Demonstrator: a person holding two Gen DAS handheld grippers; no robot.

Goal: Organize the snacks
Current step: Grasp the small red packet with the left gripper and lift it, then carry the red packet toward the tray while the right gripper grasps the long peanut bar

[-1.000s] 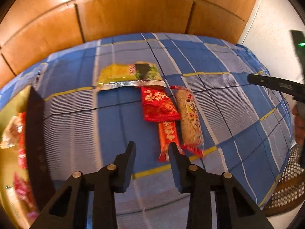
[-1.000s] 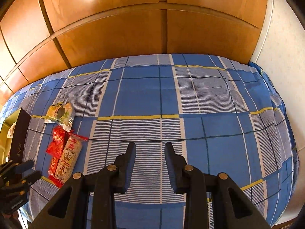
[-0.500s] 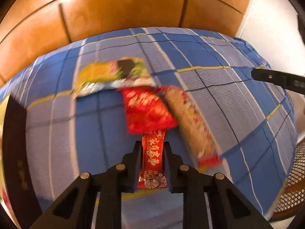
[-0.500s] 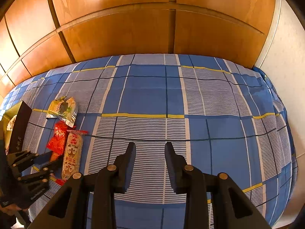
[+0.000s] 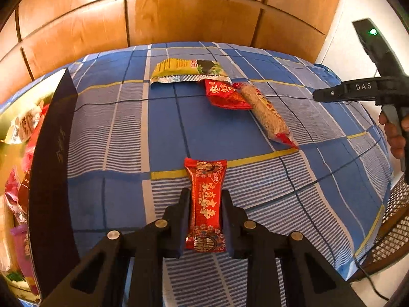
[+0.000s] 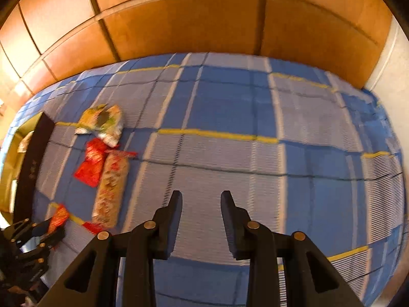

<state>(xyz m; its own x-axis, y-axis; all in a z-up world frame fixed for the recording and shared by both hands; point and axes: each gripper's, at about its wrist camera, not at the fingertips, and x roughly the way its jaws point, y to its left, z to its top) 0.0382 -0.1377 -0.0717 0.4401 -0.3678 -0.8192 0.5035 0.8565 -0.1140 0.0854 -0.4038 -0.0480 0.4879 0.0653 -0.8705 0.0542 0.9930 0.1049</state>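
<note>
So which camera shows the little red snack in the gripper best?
The left wrist view. The red snack sits sharp and centred, pinched in the left gripper, gold print showing. The right wrist view shows only a blurry orange-red bit of it at the lower left edge.

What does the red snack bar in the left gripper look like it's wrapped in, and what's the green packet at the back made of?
The red snack bar, pinched between the left gripper's fingers, looks wrapped in glossy plastic film: it shows shiny gold print and crimped ends. The green packet looks like foil-lined plastic, going by the silvery metallic strip along its near edge. Neither can be confirmed by look alone.
</note>
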